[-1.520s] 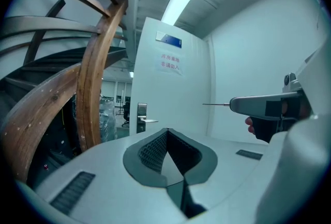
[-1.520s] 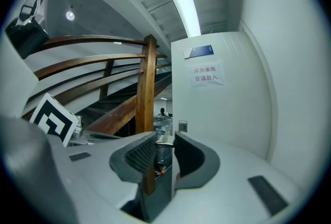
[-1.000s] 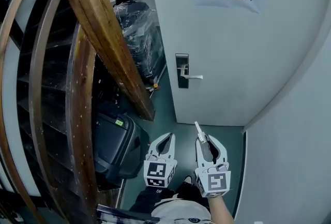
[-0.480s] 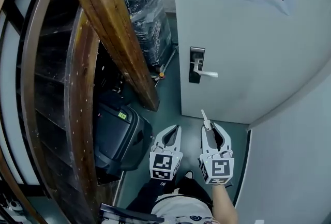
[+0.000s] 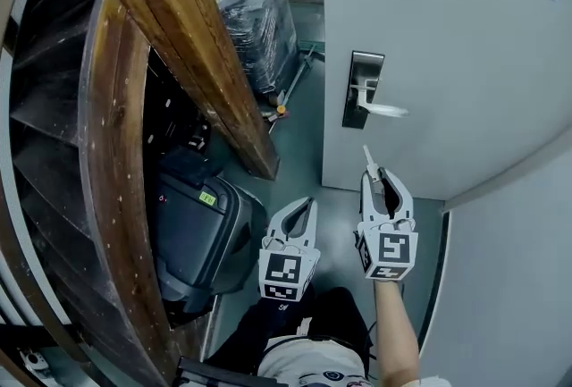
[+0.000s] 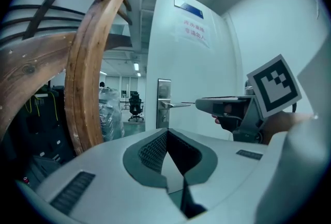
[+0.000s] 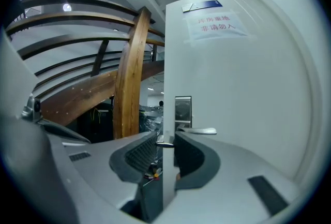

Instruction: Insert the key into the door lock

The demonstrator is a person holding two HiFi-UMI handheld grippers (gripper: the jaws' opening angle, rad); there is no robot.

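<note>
In the head view the white door bears a metal lock plate with a lever handle. My right gripper is shut on a silver key, whose tip points up at the door just below the handle, apart from the plate. In the right gripper view the key stands edge-on between the pads, with the lock plate and handle straight ahead. My left gripper hangs lower left, shut and empty. In the left gripper view its jaws meet, and the right gripper shows beyond.
A curved wooden stair beam slants across the left. Under it lie a black case and a plastic-wrapped stack. A white wall closes in on the right. A paper sign hangs high on the door.
The door and lock plate have come closer and look larger. My right gripper with the key has moved up and forward toward the handle. The left gripper has stayed low.
</note>
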